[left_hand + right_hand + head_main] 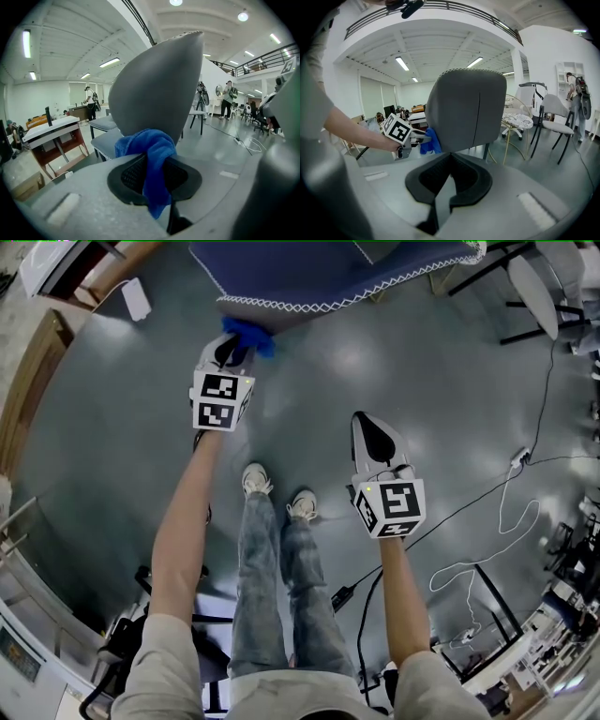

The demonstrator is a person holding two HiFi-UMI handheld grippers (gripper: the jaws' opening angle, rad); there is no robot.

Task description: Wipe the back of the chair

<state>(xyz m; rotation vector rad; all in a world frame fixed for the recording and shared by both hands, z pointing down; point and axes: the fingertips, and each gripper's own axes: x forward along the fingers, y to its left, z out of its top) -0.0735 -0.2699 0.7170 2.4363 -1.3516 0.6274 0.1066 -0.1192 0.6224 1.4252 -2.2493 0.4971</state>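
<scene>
Chair back (466,112), grey padded with a stitched rim, stands upright straight ahead of the person. Blue cloth (150,157) sits low at its side edge, seemingly against the padding, though contact can't be confirmed. Left gripper (228,345) is clamped on the cloth by one bunched fold, with a loose tail hanging below the jaws. Right gripper (449,176) hangs back, well apart from the chair, jaws together on nothing. Risks, as I judge them: rubbing on padded fabric may drag the cloth out of so narrow a bite. With little cloth ahead of the jaw tips, hard plastic could scrape the upholstery. Nothing steadies the chair, so a firm push may slide or rock it on the slick floor. Floor (309,399) is glossy grey and reflective. A cable (506,512) loops across it to the person's right, near enough to their shoes (255,479) to catch a step. The room is a large bright hall with strip lights, spare chairs (555,112), a wooden desk (56,136) and people far off.
</scene>
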